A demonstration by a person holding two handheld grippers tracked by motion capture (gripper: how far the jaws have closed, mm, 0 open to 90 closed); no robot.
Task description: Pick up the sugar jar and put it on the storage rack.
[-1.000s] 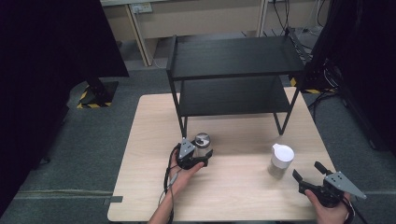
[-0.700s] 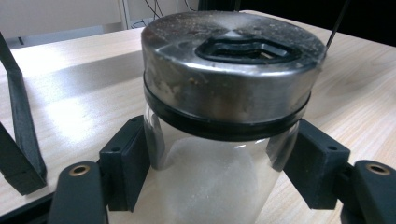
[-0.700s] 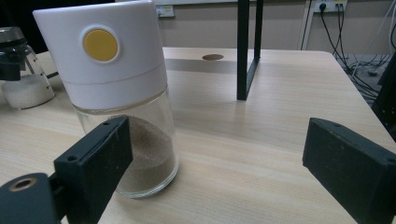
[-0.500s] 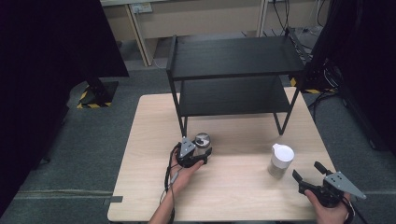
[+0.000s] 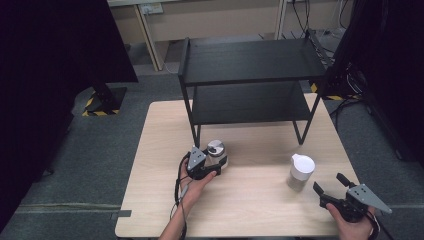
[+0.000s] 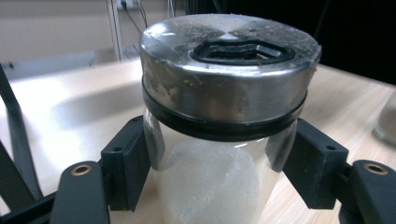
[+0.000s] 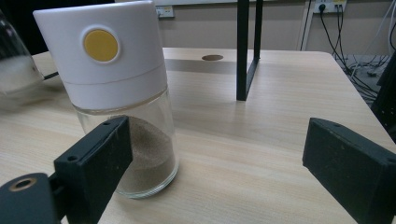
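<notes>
A laboratory or test room arranged for recording hand-held manipulation, not a home or kitchen. A small light-wood table (image 5: 250,200) carrying a black two-tier metal shelf (image 5: 250,75) stands alone on grey carpet tiles (image 5: 80,165), flanked by black curtains (image 5: 55,60) whose stand foot is marked with yellow-and-black hazard tape (image 5: 95,102). Wall sockets (image 7: 327,5) with loose cables (image 5: 345,85) run along the pale skirting, strips of tape (image 5: 122,214) mark the floor, and the person works with an instrumented black gripper (image 5: 212,167) trailing a cable.
</notes>
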